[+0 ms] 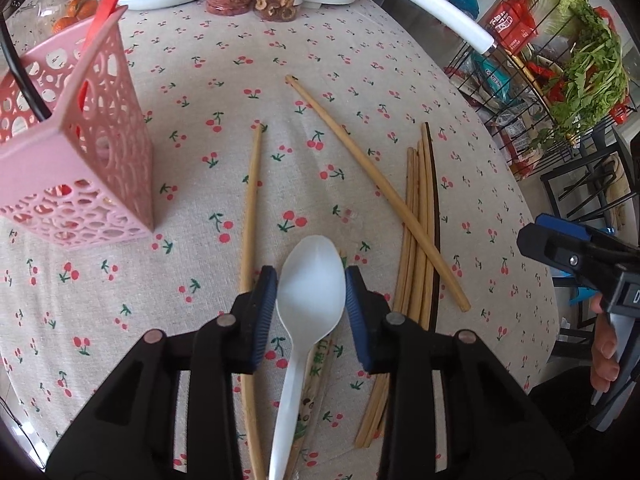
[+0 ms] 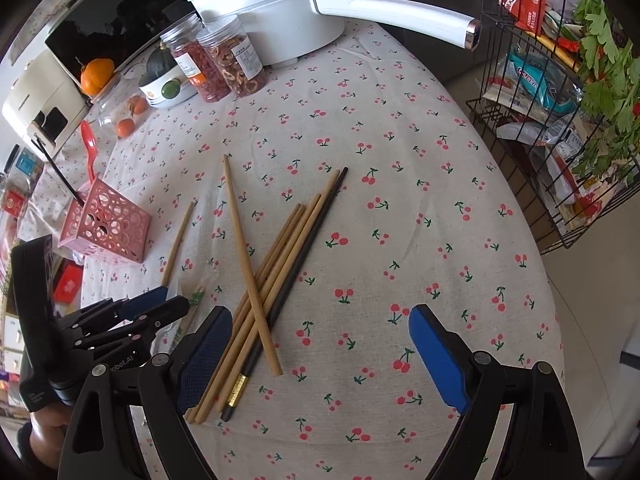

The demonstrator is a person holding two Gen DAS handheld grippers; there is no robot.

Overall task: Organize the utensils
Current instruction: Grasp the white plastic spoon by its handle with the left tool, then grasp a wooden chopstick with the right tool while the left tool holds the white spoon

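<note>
My left gripper (image 1: 311, 292) has its blue pads closed against the bowl of a white plastic spoon (image 1: 310, 284), whose handle runs back under the gripper. Under it lies a wrapped pair of chopsticks (image 1: 316, 376). A pink perforated utensil basket (image 1: 80, 152) stands to the left, holding a red spoon (image 1: 106, 4) and a black utensil. Loose wooden chopsticks (image 1: 420, 232) lie on the cherry-print tablecloth. In the right wrist view my right gripper (image 2: 320, 340) is open and empty above the pile of chopsticks (image 2: 272, 276). The basket (image 2: 106, 224) and the left gripper (image 2: 160, 304) show at its left.
A white electric pot (image 2: 280, 12) with a long handle, two jars of dried fruit (image 2: 224, 60), a bowl and oranges stand at the table's far side. A black wire rack (image 2: 560, 100) with greens and packets stands off the right edge.
</note>
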